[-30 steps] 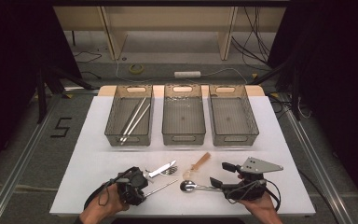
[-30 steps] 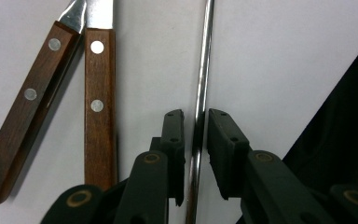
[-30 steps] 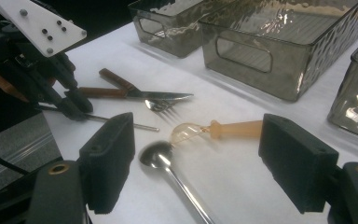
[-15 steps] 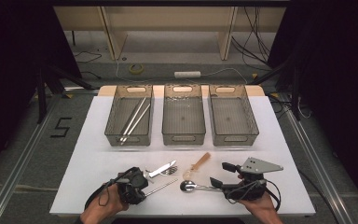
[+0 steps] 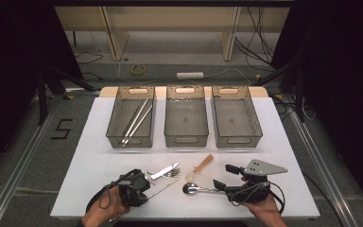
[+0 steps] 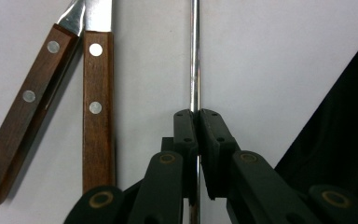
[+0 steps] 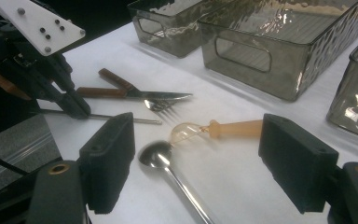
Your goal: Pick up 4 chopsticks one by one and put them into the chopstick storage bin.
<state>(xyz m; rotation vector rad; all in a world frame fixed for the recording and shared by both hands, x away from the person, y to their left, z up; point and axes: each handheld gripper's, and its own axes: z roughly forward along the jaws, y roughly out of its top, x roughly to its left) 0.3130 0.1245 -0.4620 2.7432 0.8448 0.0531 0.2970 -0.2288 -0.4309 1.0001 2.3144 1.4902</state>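
Three grey ribbed plastic bins (image 5: 186,122) line the far side of the white table (image 5: 94,165). The left gripper (image 6: 196,122) is closed on a thin steel chopstick (image 6: 195,56) lying at near left, so pickup appears under way. Next: lift, carry to the left bin holding similar rods (image 5: 134,120). The right gripper (image 7: 198,158) is open, straddling a long-handled steel spoon (image 7: 161,157).

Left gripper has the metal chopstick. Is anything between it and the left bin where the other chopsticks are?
Nothing visible blocks it. The left gripper is shut on the chopstick. The knife and fork lie just beyond it, right of a straight line to the left bin. Only that bin's near wall needs lifting over.
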